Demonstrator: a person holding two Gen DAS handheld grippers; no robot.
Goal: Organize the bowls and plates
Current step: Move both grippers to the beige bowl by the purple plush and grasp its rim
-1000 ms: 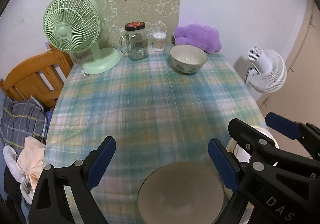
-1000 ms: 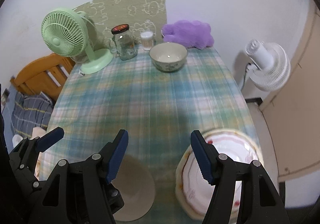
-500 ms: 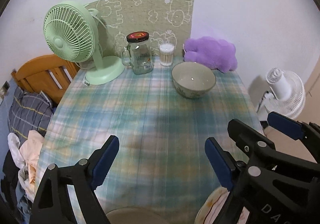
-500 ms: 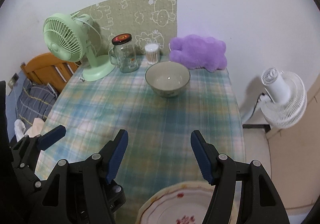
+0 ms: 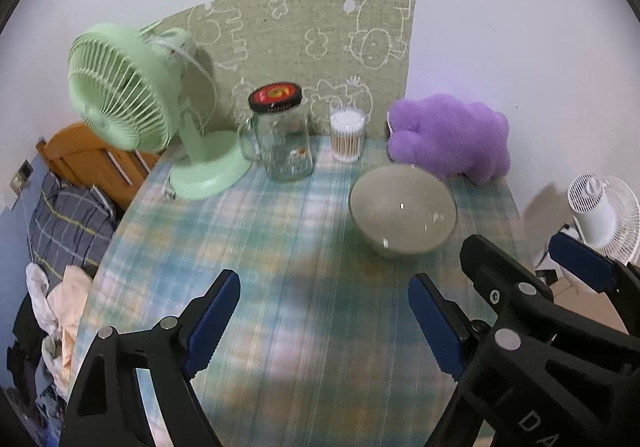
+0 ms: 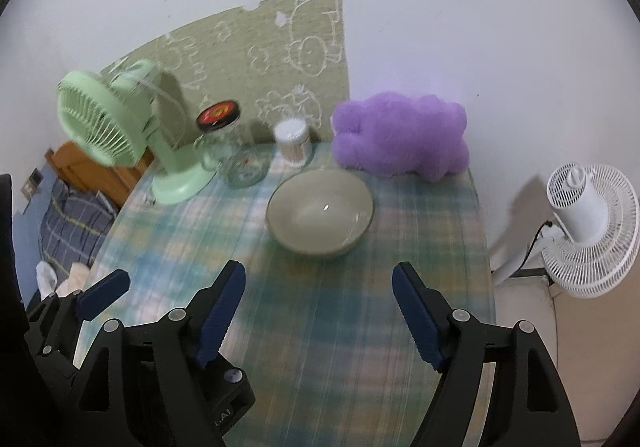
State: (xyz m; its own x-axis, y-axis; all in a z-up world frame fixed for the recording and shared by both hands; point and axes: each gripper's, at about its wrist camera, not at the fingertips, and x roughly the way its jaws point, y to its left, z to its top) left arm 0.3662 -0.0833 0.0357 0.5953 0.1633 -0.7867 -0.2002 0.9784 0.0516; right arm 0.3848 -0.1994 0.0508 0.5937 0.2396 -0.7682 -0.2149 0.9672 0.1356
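A pale green bowl (image 5: 402, 219) (image 6: 320, 215) stands upright and empty on the plaid tablecloth (image 5: 304, 287) near the far end of the table. My left gripper (image 5: 324, 311) hovers over the cloth short of the bowl and left of it; its jaws are closing with nothing between them. My right gripper (image 6: 320, 287) is lined up in front of the bowl, jaws opening, nothing between them. In the left wrist view, the right gripper's fingers (image 5: 580, 267) show at the right edge. No plate is in view.
Along the wall behind the bowl stand a green desk fan (image 5: 132, 107), a lidded glass jar (image 5: 280, 139), a tub of cotton swabs (image 5: 347, 135) and a purple plush (image 5: 448, 135). A white fan (image 6: 588, 231) stands on the floor at the right. A bed with clothes (image 5: 60, 231) is at the left.
Both grippers have travelled up the table toward the bowl, which now looks nearer. The beige plate and the flowered plate have dropped out of view below. The right jaws stand wider apart, the left slightly narrower.
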